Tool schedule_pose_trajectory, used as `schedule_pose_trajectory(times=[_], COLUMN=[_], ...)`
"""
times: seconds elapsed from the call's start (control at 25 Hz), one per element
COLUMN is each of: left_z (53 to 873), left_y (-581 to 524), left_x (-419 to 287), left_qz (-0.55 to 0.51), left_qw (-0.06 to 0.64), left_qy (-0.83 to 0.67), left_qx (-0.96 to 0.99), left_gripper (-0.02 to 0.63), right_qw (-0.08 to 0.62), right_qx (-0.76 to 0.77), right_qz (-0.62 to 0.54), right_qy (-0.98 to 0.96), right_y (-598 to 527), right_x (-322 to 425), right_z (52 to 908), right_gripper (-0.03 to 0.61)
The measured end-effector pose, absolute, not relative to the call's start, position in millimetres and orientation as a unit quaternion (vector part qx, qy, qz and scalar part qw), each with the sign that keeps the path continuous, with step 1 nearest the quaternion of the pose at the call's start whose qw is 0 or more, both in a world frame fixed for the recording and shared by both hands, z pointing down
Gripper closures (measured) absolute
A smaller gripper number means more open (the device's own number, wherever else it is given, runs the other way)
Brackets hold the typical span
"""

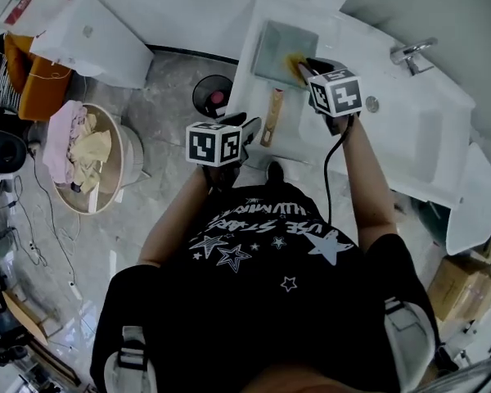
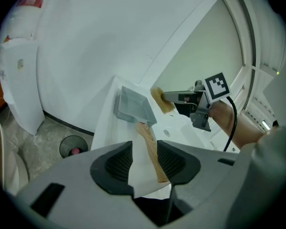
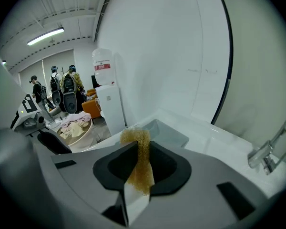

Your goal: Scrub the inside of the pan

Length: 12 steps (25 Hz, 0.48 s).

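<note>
Left gripper [image 2: 144,159] is spread, with the pan's [image 2: 132,105] handle [image 2: 150,149] just ahead between its jaws, ungripped. Right gripper [image 3: 142,149] pinches a sponge [image 3: 136,136], and the pan lies just beyond it.

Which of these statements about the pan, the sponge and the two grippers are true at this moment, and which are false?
1. The right gripper is shut on a sponge. True.
2. The left gripper is clamped on the handle. False: its jaws stand apart and do not press on it.
3. The pan sits on the white counter. True.
4. The pan is round. False: it is square-cornered.
5. The handle is metal. False: it is wooden.
</note>
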<state>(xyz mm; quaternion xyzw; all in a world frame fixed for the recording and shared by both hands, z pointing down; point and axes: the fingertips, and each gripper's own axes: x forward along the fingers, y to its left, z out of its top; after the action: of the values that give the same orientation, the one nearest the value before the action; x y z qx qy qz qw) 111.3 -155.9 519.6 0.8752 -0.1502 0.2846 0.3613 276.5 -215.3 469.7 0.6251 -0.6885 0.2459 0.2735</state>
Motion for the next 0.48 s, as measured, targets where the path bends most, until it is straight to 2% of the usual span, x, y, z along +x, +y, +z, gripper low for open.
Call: schedule_pose_trajectory(times=[0.36,0.48], left_z=[486.6,482.6], left_y=[-172.7,-169.9], left_x=[95.4,86.8], left_qz=[0.253,0.252], left_qw=[0.318,0.313], left_qy=[-0.122,-0.116], left_qx=[0.906,0.909], left_gripper=[0.474,0.53], right_qw=[0.239,0.236], right_qx=[0.67,0.679], right_qz=[0.262,0.269], right_qy=[-0.652,-0.642], right_y=[-164.2,-147.6], right_x=[255.6,247.0], right_z=[461.7,462.2], right_gripper=[0.502,0.502])
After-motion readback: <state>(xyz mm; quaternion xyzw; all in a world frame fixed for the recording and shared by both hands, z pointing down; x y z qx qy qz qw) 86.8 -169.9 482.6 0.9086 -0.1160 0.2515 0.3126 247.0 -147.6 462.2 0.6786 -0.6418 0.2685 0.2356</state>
